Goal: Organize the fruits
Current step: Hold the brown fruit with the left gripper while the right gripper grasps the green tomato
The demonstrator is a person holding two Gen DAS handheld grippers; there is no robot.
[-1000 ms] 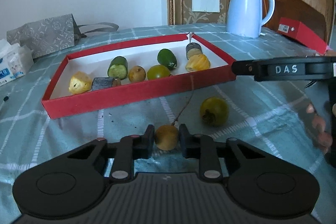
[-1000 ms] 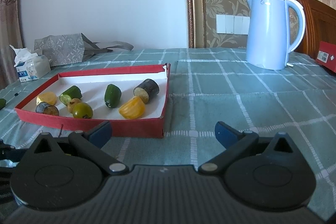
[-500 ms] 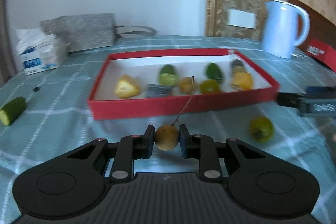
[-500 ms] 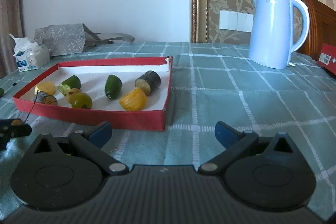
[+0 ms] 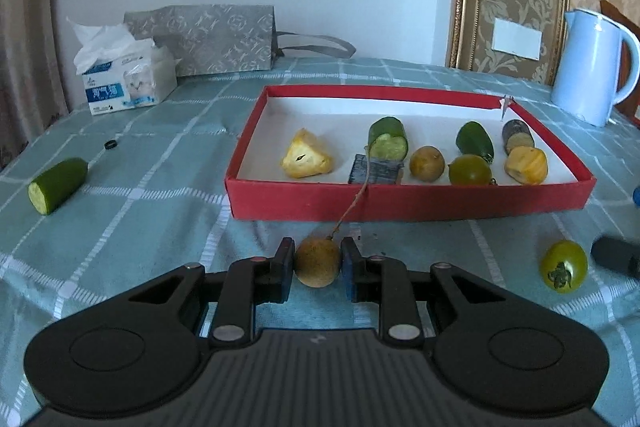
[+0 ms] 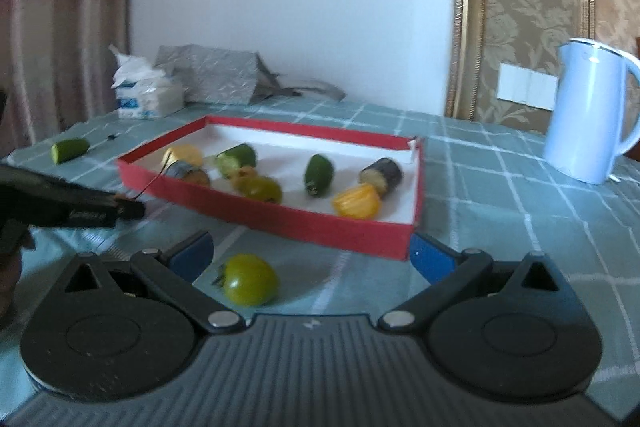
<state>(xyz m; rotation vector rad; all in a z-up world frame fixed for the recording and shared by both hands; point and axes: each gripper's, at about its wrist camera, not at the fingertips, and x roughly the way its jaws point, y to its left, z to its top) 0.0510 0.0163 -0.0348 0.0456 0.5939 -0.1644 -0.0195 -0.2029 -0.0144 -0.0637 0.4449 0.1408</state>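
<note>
Brown and round, the longan (image 5: 317,262) sat clamped between my left tongs (image 5: 316,267) at the lower middle of the left view, its thin stem rising up toward the red box (image 5: 408,198). My right tongs (image 6: 310,259) stood wide apart with nothing gripped; a green tomato (image 6: 250,280) lay on the checked surface (image 5: 140,195) between their blue pads, nearer the left pad and touching neither.

Inside the box, across the middle of the left view, lay a yellow chunk (image 5: 306,160), a cucumber piece (image 5: 388,143), a dark block (image 5: 374,169), a second longan (image 5: 427,164), another green tomato (image 5: 470,170), a whole green fruit (image 5: 475,140), an eggplant piece (image 5: 517,136) and a yellow wedge (image 5: 525,165). One cucumber end (image 5: 57,185) lay loose at the left edge, well apart from the box. A kettle (image 5: 592,67) stood at the right, a tissue pack (image 5: 124,75) and a grey bag (image 5: 212,41) at the upper left.

I judged the step to be carrying the longan to the box, with most fruit already in. Next, the left tongs needed to lift the longan over the near red wall, come down on a bare white patch, then part. The trailing stem could snag the wall. The right tongs would need to close on the tomato gently, since it could roll.
</note>
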